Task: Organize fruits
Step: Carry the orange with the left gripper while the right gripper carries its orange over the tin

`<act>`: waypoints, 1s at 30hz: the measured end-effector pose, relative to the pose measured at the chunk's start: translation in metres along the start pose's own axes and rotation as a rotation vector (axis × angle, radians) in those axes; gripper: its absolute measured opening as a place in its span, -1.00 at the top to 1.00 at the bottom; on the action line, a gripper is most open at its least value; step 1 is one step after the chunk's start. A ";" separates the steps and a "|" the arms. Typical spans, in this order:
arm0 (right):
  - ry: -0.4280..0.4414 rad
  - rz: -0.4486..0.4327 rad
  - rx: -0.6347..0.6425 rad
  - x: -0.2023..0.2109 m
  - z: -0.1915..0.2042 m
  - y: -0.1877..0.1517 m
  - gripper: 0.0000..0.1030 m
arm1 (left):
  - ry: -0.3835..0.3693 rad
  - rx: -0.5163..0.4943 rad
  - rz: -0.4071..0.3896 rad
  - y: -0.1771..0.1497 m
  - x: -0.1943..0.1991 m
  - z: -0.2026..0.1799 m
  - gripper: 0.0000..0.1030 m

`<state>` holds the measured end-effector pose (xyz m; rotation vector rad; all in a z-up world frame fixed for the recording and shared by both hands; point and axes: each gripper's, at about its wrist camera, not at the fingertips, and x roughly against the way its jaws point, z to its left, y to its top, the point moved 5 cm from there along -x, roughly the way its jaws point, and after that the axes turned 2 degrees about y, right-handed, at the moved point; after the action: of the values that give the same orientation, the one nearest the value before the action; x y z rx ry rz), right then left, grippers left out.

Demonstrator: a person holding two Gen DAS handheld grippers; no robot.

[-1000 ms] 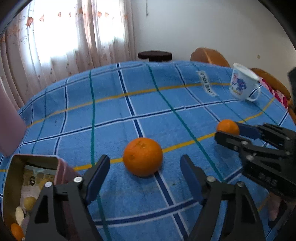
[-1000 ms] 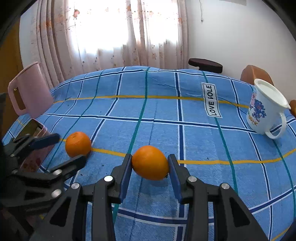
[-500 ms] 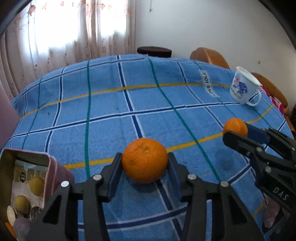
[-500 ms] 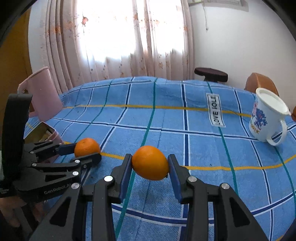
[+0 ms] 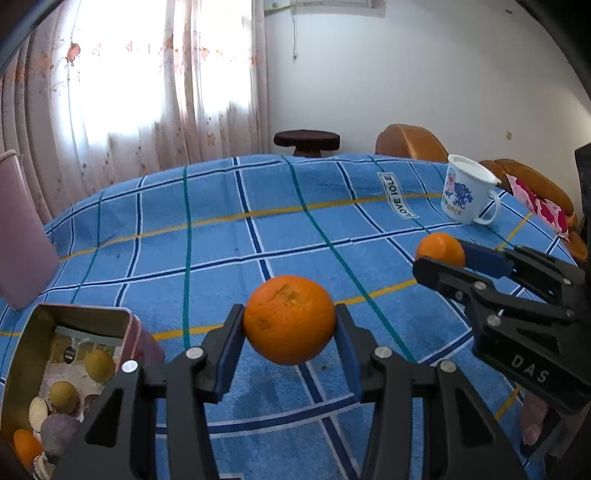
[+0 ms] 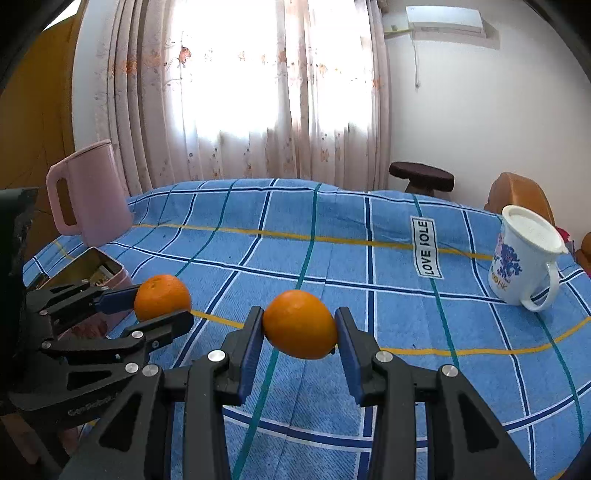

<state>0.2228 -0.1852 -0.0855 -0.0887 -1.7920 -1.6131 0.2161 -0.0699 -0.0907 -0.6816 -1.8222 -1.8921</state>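
place: home living room | signs: floral curtains (image 6: 236,92); checked tablecloth (image 6: 369,266); mug (image 6: 524,258); wall air conditioner (image 6: 443,18)

Left wrist view: open tin (image 5: 48,354) at lower left of the frame on the desk (image 5: 229,236), fruit inside. Jug (image 5: 22,236) behind it at the left edge. Mug (image 5: 467,195) at upper right. Stool (image 5: 306,140) behind the desk.

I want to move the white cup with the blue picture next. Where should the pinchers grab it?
Probably the rim of the white cup. It stands upright, mouth up, on the blue tablecloth, so coming from above with one finger inside and one outside the wall looks easiest. Its handle sticks out toward the camera and is thin, a harder target.
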 end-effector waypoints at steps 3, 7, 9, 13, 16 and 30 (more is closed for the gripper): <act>-0.001 -0.016 0.008 0.003 0.002 0.001 0.21 | 0.008 -0.006 -0.027 0.000 0.005 -0.001 0.04; -0.004 -0.036 0.017 0.006 0.003 0.002 0.21 | 0.015 -0.015 -0.051 0.000 0.011 -0.002 0.05; -0.007 -0.046 0.020 0.008 0.003 0.002 0.21 | 0.017 -0.015 -0.060 0.000 0.013 -0.003 0.04; -0.007 -0.066 0.026 0.012 0.004 0.002 0.21 | 0.023 -0.009 -0.080 -0.001 0.017 -0.002 0.05; -0.009 -0.081 0.031 0.016 0.005 0.002 0.21 | 0.027 -0.009 -0.100 -0.001 0.022 -0.001 0.05; -0.007 -0.138 0.048 0.030 0.012 0.001 0.21 | 0.056 -0.020 -0.173 -0.001 0.039 -0.003 0.04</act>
<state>0.1955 -0.1862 -0.0678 0.0522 -1.8766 -1.6651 0.1846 -0.0715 -0.0677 -0.4853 -1.8822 -2.0193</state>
